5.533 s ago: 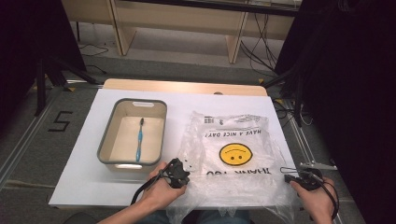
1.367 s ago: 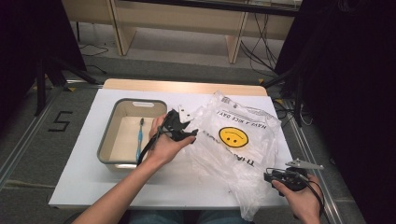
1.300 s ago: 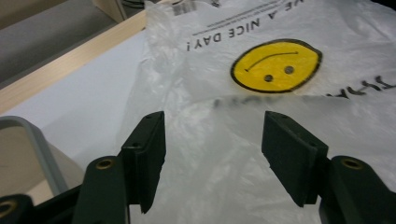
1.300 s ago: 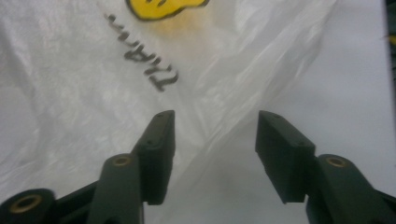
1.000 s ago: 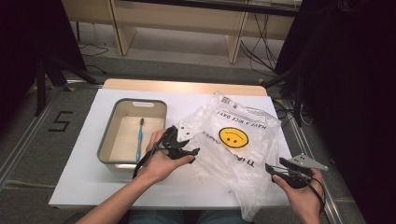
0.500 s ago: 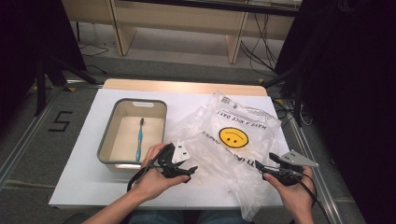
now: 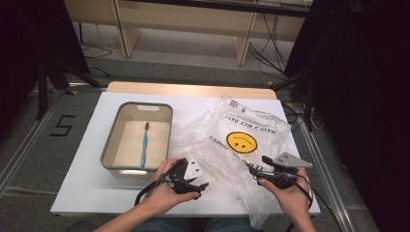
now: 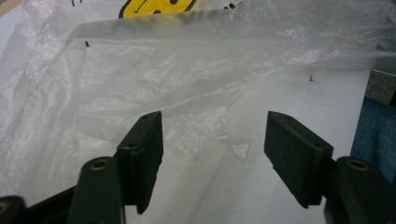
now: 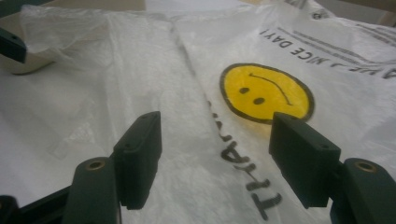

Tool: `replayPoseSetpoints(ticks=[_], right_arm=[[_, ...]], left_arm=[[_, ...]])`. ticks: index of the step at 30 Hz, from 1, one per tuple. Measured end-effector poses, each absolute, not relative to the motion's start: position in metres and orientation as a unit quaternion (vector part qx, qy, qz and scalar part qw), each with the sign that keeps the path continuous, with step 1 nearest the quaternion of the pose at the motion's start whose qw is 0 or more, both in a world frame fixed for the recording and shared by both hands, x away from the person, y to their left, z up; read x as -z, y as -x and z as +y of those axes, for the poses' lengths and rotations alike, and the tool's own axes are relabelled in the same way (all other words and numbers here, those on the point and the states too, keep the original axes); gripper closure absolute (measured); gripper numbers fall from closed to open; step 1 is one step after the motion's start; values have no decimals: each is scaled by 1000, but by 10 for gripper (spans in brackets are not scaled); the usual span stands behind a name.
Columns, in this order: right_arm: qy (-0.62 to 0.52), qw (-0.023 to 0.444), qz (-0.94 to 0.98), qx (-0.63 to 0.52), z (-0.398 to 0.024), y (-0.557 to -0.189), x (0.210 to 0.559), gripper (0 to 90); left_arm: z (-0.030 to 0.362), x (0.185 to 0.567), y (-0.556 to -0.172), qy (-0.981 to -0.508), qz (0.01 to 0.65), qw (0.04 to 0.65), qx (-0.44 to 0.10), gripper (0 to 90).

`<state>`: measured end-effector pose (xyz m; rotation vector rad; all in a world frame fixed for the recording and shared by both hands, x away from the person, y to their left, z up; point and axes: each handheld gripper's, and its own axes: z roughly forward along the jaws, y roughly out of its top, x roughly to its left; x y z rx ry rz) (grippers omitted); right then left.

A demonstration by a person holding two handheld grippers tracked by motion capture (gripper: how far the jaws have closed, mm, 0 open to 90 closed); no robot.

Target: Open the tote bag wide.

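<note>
the left gripper [image 7: 200, 185] had just been closing, jaws spread, nothing between them, beside the plastic bag [image 7: 237, 150]; the right gripper [image 7: 252, 168] hovered over the bag, jaws spread and empty.

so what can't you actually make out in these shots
- Small print on the plastic bag: too small and upside down in the high view, cut off by the edge in the right gripper view.
- Toothbrush bristles: too small in the high view.
- Bag's mouth: lost in crumpled clear folds in the left gripper view.
</note>
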<state>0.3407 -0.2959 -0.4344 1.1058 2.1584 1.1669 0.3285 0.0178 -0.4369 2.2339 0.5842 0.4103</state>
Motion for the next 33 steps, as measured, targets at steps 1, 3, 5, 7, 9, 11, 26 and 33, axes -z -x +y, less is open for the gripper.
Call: replayPoseSetpoints(ticks=[1,3,5,7,9,11,26,33], right_arm=[[-394,220,786,-424,-292,-342,435,363],[-384,212,791,-426,-285,-344,436,366],[-376,205,798,-425,-279,-347,438,362],[-371,195,806,-419,-272,-349,441,353],[-360,188,816,-411,-264,-353,445,341],[-354,179,824,-404,-257,-355,447,332],[-334,183,865,-327,-227,-370,462,555],[-332,187,870,-313,-224,-372,462,851]], left_arm=[[17,438,-330,-879,230,386,-158,393],[14,442,-331,-880,232,382,-158,423],[12,444,-332,-881,236,381,-155,456],[9,447,-333,-882,235,377,-156,501],[5,448,-335,-883,236,374,-158,531],[3,449,-336,-884,235,370,-160,553],[-3,456,-341,-888,229,360,-170,606],[-9,461,-343,-892,225,353,-171,636]])
